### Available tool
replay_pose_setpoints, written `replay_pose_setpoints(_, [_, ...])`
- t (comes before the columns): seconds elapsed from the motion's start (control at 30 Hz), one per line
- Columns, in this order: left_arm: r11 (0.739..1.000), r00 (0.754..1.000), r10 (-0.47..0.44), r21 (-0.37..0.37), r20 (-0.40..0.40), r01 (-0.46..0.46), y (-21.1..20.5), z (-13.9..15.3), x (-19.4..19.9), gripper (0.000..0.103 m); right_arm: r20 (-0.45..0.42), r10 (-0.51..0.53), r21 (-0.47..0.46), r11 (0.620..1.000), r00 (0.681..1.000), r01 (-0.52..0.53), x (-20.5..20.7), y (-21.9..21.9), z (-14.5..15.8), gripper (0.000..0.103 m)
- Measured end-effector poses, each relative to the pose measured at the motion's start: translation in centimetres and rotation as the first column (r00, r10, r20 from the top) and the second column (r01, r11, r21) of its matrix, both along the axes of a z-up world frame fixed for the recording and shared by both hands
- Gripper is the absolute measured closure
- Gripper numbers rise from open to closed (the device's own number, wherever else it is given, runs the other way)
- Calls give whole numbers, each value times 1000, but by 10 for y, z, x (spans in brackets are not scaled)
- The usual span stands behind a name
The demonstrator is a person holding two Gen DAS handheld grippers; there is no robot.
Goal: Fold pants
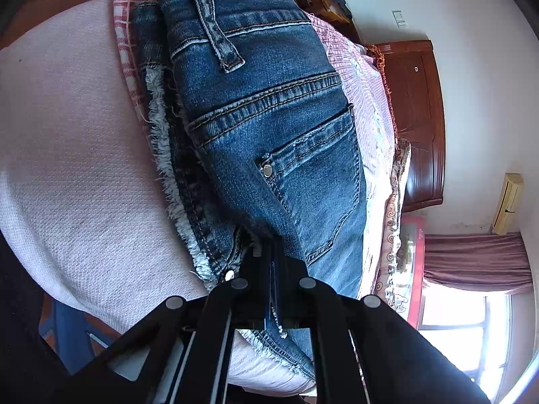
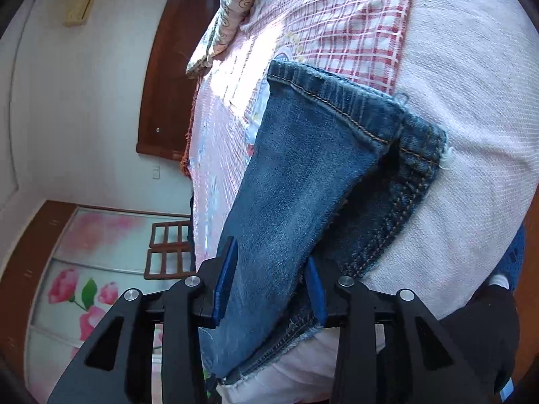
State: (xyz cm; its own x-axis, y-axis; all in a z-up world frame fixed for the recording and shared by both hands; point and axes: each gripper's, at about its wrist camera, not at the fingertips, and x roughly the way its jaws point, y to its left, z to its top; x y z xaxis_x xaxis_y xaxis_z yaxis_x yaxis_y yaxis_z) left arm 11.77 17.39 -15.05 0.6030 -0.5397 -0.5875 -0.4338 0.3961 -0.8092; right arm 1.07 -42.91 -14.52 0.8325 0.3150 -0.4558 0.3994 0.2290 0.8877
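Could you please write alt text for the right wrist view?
The right gripper stands open around a fold of blue jeans lying on a pale pink bedspread. A red checked cloth lies beyond.

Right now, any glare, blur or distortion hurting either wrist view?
Left wrist: window blown out, strong fisheye curve, jeans sharp and evenly lit. Right wrist: sunlit patch washes out the checked blanket; denim stays sharp; edges bend and darken toward the corners.
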Motion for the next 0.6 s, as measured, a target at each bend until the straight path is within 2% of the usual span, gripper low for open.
replay_pose_setpoints(0.03, [1000,1000,0,-1,2,0,-1,-3,1,102,13,5,-9,1000,1000,-5,4,2,1,64])
replay_pose_setpoints(0.1, [1000,1000,17,-14,-4,-17,-1,-6,2,102,-21,18,-48,999,1000,-19,13,6,4,101])
replay_pose_setpoints(0.2, [1000,999,25,6,24,-25,-2,2,0,103,-53,42,-51,998,998,-45,15,9,7,102])
replay_pose_setpoints(0.37, [1000,997,17,3,78,-18,4,20,-8,103,-36,72,-100,992,997,-75,-4,7,32,102])
replay_pose_setpoints(0.5, [1000,997,6,24,81,-8,8,25,-13,103,-88,103,-99,989,991,-111,-14,6,23,102])
replay_pose_setpoints(0.6, [999,998,-1,38,67,-2,10,20,-18,103,-109,84,-75,993,990,-93,-20,8,6,102])
